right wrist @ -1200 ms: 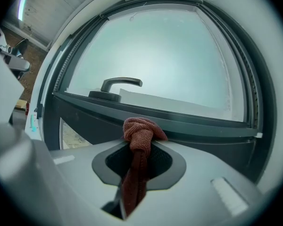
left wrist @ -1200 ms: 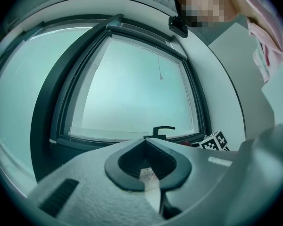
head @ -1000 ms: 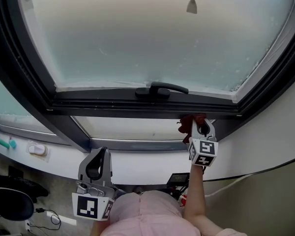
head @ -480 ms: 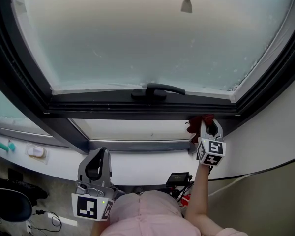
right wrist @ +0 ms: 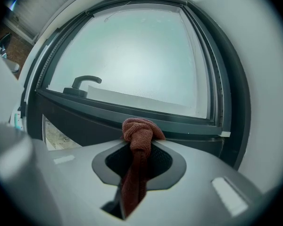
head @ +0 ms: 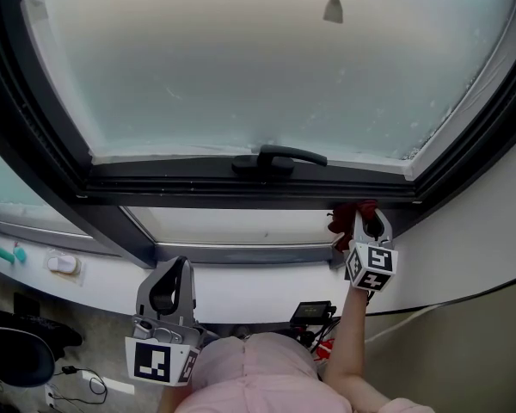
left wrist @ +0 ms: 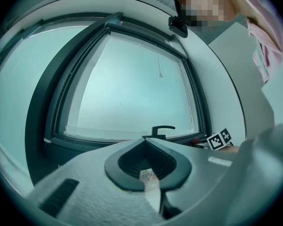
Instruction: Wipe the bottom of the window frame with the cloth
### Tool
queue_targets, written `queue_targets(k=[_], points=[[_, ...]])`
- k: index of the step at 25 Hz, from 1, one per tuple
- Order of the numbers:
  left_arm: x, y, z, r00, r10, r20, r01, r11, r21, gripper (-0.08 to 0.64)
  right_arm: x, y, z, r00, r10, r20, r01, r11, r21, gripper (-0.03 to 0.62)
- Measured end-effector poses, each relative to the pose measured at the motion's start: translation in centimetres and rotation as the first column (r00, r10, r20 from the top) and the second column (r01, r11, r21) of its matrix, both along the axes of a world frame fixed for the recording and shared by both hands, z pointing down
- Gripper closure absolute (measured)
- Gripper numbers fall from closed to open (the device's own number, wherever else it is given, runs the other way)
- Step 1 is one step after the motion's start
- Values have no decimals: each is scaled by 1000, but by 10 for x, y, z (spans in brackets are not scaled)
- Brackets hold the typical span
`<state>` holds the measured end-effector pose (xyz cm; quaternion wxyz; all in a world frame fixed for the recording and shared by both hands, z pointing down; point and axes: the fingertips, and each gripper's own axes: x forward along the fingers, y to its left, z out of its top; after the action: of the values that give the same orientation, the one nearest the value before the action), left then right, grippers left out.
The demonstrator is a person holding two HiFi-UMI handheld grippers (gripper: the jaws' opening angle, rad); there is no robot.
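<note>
You are holding the right gripper (head: 362, 224) up at the bottom of the window frame (head: 198, 193), near its right-hand corner; its jaws are clamping the cloth (right wrist: 138, 134), which is sitting pinched between them. The cloth is showing rust-red with a knitted texture; its front end is bunching into a knot-like wad that is sitting against the dark lower rail, while a narrow tail is trailing back through the jaws. The window handle (head: 280, 157) is lying on the frame's bottom, to the left of the cloth and apart from it. You are carrying the left gripper (head: 175, 269) low, well apart from the frame; its jaws are resting together with nothing between them.
</note>
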<state>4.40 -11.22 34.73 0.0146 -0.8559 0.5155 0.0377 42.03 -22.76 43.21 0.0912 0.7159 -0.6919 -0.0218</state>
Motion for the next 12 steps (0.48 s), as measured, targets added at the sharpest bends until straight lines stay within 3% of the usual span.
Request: queue_targets(k=[12], points=[[-1,-1,0,1000,5,-2,-5,1000,-1,566,67,6,0,985,173,20,-173,985,-6,523]])
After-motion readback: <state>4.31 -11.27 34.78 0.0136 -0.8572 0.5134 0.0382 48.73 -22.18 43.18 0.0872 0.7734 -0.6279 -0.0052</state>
